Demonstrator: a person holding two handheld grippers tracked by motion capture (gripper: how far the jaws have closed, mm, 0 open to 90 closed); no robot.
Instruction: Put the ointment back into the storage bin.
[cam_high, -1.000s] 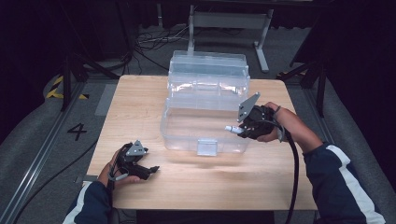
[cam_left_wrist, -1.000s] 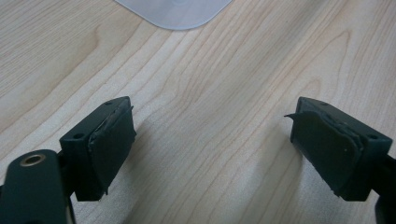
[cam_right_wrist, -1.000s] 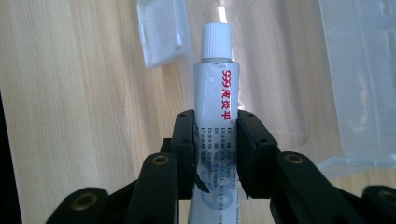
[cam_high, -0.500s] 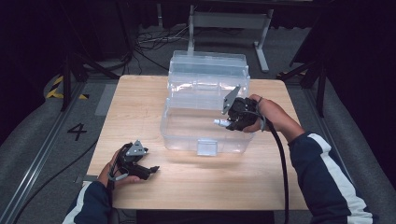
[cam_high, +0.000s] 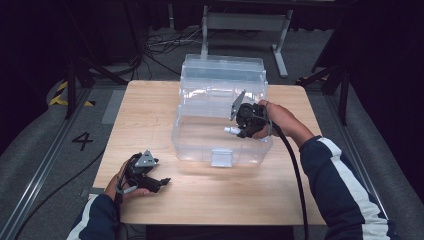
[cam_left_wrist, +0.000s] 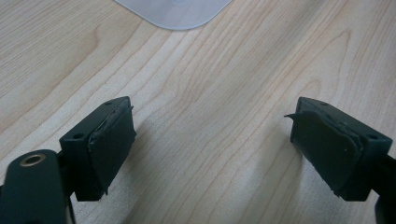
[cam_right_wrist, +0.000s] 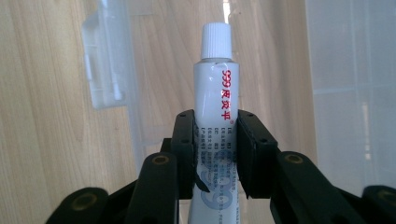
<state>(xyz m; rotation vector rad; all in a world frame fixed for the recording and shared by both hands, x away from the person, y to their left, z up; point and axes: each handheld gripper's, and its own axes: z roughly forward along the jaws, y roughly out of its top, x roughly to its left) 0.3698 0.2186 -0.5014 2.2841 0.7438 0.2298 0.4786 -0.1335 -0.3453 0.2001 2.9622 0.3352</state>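
A clear plastic storage box (cam_high: 220, 100) stands open on the wooden table (cam_high: 150, 110), its latch (cam_high: 221, 157) facing me. My right gripper (cam_high: 235, 131) hovers over the box's right part, shut on a white tube (cam_right_wrist: 215, 93) with a white ribbed cap and red lettering; the tube's cap end (cam_high: 228, 130) points left. The box's see-through wall (cam_right_wrist: 107, 70) lies below the tube in the right gripper view. My left gripper (cam_high: 162, 182) rests near the table's front left, open, with bare wood between its pads (cam_left_wrist: 109, 140).
A rounded corner of the box (cam_left_wrist: 175, 11) shows at the top of the left gripper view. Metal stand legs (cam_high: 240, 22) and cables lie on the floor beyond the table. A floor rail with a "4" mark (cam_high: 82, 141) runs at the left.
My right gripper has carried the tube leftward and a little down, from beside the box's right edge to over its inside. The left gripper has stayed put.
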